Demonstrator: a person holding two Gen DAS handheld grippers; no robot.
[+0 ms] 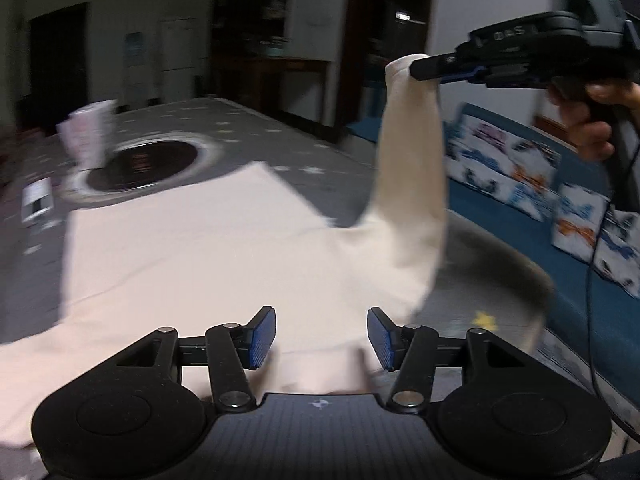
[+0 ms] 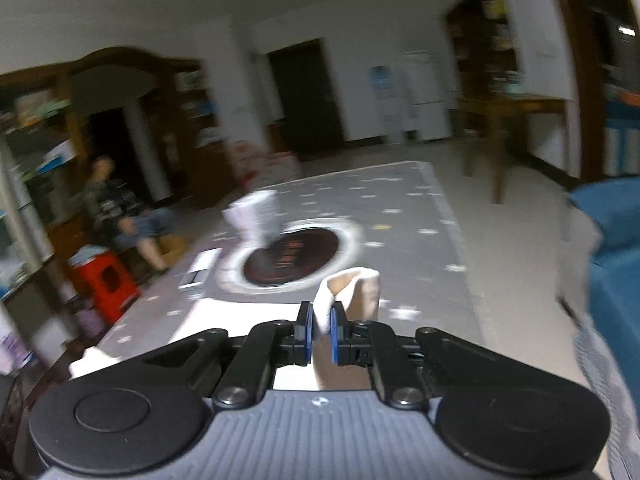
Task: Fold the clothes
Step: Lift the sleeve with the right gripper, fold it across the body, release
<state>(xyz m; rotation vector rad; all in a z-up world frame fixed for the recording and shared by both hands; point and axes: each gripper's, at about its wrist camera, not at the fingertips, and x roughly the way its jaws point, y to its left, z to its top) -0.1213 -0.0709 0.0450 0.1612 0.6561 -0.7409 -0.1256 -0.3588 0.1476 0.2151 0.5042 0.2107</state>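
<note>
A cream long-sleeved top (image 1: pixel 192 256) lies flat on a grey star-patterned table cover (image 1: pixel 248 136). My left gripper (image 1: pixel 322 338) is open and empty, hovering just over the top's near edge by the neckline. My right gripper (image 2: pixel 321 334) is shut on the cuff of the right sleeve (image 2: pixel 354 292). In the left wrist view the right gripper (image 1: pixel 434 70) holds that sleeve (image 1: pixel 412 168) lifted high above the table's right side, the sleeve hanging straight down to the shoulder.
A dark round plate in a pale ring (image 1: pixel 144 164) sits on the table beyond the top, with a white folded paper object (image 1: pixel 88 132) and a small card (image 1: pixel 38 200) beside it. A blue patterned sofa (image 1: pixel 560 200) runs along the right. A seated person (image 2: pixel 120 216) and a red stool (image 2: pixel 106 282) are left.
</note>
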